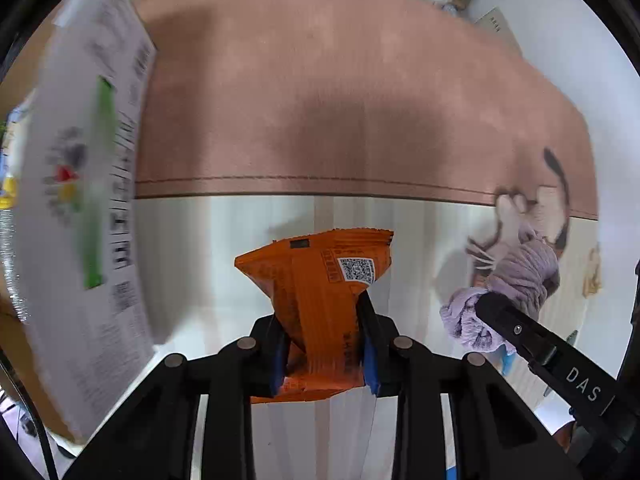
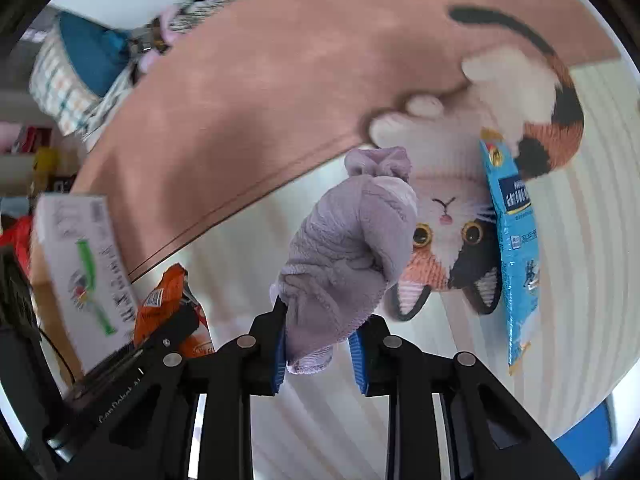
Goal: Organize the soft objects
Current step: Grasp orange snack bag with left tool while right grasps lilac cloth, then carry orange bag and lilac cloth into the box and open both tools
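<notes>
Orange foil fills the middle of our left wrist view: a crinkled snack packet with a QR code on its back, pinched between the blue pads of our left gripper so that its waist is squeezed narrow and its upper end fans out above the white ribbed table surface. Our right gripper is pressed onto a rolled lilac sock, which stands up from between the fingers. Beyond both lies a pink mat printed with a calico cat, and a light blue sachet lies along the cat's face. To the left we see a white carton with a green stripe, blurred. Each view catches the other gripper and its load at the edge.
</notes>
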Demonstrator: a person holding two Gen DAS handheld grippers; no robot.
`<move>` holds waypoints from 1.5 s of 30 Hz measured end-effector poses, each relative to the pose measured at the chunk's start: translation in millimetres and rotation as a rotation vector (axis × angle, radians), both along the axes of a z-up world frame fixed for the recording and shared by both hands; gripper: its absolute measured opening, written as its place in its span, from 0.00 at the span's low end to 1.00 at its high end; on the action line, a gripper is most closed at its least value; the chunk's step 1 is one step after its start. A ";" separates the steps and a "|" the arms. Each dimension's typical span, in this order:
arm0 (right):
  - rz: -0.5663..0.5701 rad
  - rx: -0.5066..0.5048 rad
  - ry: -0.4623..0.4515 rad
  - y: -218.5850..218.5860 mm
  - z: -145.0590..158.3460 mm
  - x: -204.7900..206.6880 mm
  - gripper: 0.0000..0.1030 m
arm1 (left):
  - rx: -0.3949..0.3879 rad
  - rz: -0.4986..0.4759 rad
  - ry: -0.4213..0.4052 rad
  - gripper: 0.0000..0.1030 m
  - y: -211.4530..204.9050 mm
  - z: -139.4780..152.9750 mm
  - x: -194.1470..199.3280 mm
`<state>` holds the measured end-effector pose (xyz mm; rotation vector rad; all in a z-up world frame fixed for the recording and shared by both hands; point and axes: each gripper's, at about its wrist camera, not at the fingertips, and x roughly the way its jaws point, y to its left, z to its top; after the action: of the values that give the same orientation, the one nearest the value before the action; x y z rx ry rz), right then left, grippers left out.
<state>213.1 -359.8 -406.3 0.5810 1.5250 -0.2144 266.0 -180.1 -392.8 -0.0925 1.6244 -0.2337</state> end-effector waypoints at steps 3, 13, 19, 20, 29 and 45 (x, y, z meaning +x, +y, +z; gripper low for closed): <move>0.068 0.006 -0.058 21.2 30.8 -0.4 0.26 | -0.041 -0.026 -0.056 0.26 10.7 36.2 -4.8; 0.374 0.093 -0.213 163.2 134.2 9.7 0.26 | -0.052 0.027 -0.203 0.26 160.1 136.8 -10.3; 0.543 0.170 -0.203 300.2 121.6 37.9 0.27 | 0.059 0.111 -0.164 0.26 270.2 116.0 -7.8; 0.563 0.175 -0.191 321.1 114.5 43.1 0.27 | 0.073 0.122 -0.137 0.26 288.9 106.5 -3.0; 0.654 0.164 -0.082 431.3 46.1 68.1 0.27 | 0.095 0.167 -0.020 0.26 373.2 57.8 32.9; 0.666 -0.081 -0.012 422.9 27.4 70.8 1.00 | 0.171 0.142 -0.030 0.89 372.9 56.6 10.4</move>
<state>283.9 63.0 -378.9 -0.0091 1.6079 0.2380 276.4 192.7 -336.2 -0.0724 1.5935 0.0129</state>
